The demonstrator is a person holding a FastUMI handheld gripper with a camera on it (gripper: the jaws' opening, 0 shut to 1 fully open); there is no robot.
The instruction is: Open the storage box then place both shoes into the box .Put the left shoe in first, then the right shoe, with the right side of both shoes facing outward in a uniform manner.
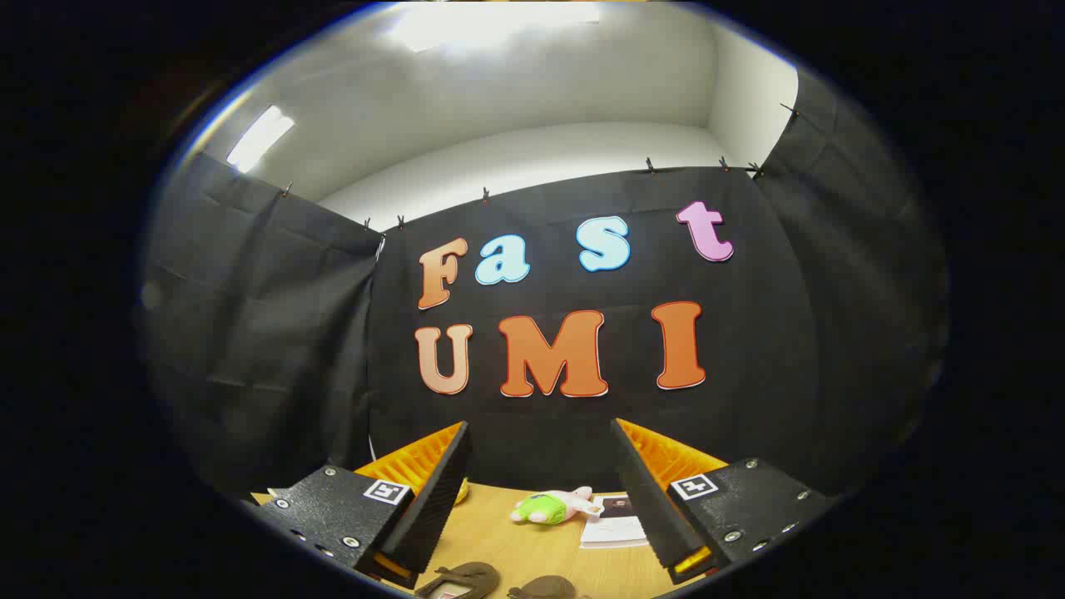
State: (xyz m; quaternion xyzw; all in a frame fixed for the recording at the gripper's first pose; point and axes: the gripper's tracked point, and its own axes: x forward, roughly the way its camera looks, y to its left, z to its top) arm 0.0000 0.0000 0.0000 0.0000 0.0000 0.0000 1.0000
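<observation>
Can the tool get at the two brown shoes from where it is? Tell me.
Probably yes. The tool is open and holds nothing, and the two brown shoes lie on the wooden table just below and between its fingers. Nothing lies between them; it is tilted upward and must dip down.

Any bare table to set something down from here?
Yes: bare wood runs between the open tool's fingers, bordered by the green plush and card beyond and the two brown shoes nearest the tool. The strip at the shoes is crowded. Table outside the fingers is hidden.

bright ceiling lights [260,137], glare overhead | sharp centre | strong fisheye bending at edges
</observation>
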